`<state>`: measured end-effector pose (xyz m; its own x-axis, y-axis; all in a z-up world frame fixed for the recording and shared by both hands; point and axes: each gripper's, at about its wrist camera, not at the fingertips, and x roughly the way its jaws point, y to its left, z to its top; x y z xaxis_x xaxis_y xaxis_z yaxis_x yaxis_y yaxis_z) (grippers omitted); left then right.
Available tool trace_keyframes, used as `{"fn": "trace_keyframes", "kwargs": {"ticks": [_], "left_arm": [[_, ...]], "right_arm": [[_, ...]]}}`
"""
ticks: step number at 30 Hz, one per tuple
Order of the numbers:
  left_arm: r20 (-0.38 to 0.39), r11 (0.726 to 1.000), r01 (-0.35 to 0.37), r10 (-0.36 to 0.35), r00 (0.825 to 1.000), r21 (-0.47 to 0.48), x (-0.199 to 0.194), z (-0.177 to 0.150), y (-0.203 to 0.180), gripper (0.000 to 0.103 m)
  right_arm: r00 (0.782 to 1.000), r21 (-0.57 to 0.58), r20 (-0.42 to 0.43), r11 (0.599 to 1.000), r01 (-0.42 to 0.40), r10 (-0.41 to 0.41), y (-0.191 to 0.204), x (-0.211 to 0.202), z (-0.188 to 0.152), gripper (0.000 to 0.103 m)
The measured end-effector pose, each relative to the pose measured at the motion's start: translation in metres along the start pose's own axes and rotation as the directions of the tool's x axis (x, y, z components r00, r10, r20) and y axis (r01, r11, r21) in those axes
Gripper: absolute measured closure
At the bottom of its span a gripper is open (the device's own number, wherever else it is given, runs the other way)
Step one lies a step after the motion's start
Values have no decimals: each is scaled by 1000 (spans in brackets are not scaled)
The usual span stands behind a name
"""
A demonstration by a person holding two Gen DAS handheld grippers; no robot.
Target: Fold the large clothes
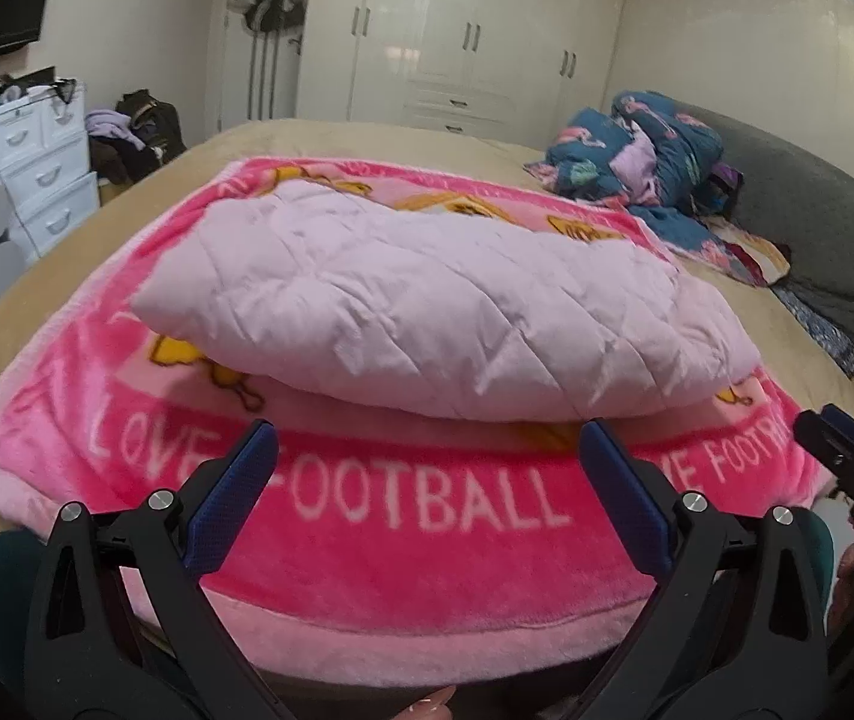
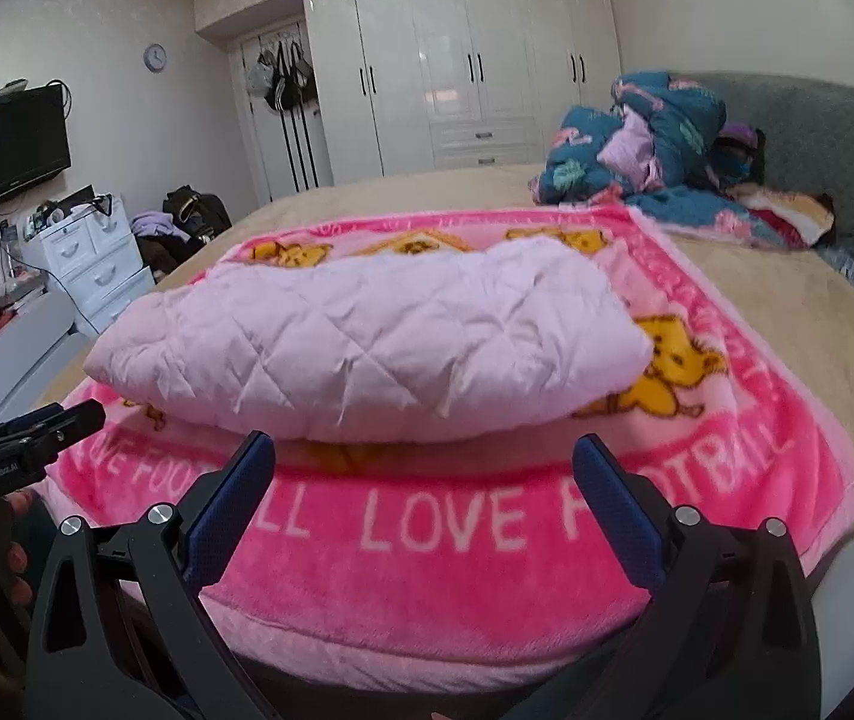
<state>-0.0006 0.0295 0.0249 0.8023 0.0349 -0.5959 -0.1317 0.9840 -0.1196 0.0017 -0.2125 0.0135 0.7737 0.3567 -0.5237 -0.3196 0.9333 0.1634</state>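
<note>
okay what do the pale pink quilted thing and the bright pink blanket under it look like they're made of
Pale pink quilted garment: looks like thin woven fabric over soft padding, matte, with stitched diamond lines and puffy creases. Bright pink blanket: looks like plush fleece, judging by its fuzzy nap, soft sheen and blurred-edged white lettering. Exact fibres can't be told.

— Where is the quilted garment placed?
— It is laid on the blanket, at frame centre. A bedding heap is seen behind, upper right; drawers at left.
</note>
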Motion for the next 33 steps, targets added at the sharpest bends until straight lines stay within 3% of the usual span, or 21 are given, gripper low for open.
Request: {"fn": "trace_keyframes", "kwargs": {"ticks": [9,33], "left_arm": [[6,999,27,-28,1000,31,-2,-2,-10,9],[2,1000,13,-13,1000,27,-2,-2,-13,9]], "right_arm": [[999,6,-28,999,-38,39,10,9,-3,4],[999,8,-11,999,-45,45,11,3,2,4]]}}
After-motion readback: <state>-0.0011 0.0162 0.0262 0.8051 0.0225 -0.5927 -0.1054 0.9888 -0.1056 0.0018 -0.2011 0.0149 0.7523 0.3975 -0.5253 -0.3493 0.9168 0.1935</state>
